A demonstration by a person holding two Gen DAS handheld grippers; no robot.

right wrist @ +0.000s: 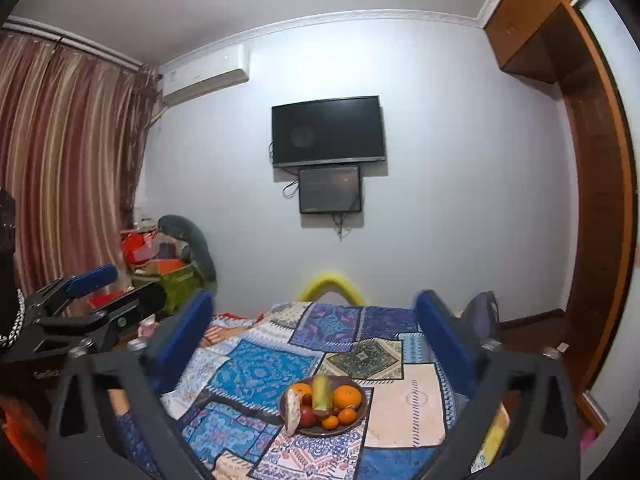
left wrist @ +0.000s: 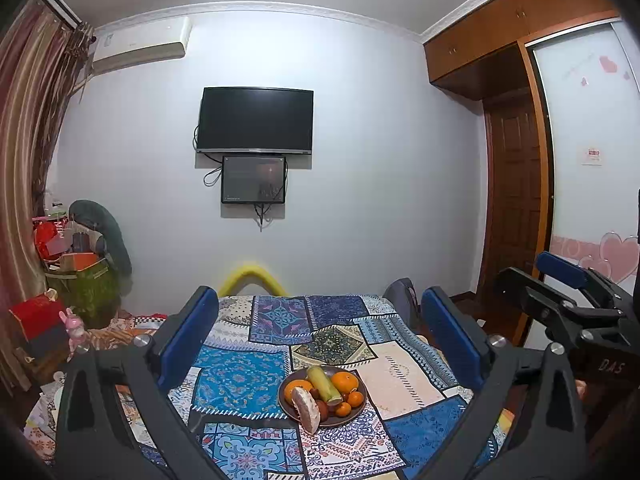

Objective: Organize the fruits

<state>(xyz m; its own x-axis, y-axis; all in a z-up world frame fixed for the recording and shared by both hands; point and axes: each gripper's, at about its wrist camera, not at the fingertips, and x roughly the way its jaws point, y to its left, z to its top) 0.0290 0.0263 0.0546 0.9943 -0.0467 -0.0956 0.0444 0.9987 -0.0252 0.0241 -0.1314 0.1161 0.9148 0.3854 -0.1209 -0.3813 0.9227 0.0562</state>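
A brown plate [left wrist: 362,385] [right wrist: 357,384] sits on the patchwork tablecloth and holds piled fruit: oranges [left wrist: 345,382] [right wrist: 347,397], a yellow-green stalk piece [left wrist: 323,383] [right wrist: 321,391], a pale cut piece [left wrist: 306,408] [right wrist: 293,411] leaning over the front rim, small dark red fruits [right wrist: 307,416] and small tangerines [left wrist: 355,398]. My left gripper [left wrist: 320,336] is open and empty, held above and short of the plate. My right gripper [right wrist: 316,338] is open and empty, likewise back from the plate. Each gripper shows at the side of the other's view.
The table's patchwork cloth [left wrist: 244,380] [right wrist: 256,376] spreads around the plate. A yellow chair back [left wrist: 252,276] stands at the far edge, a grey chair [left wrist: 404,300] at the far right. Clutter of boxes [left wrist: 76,264] sits left by the curtain.
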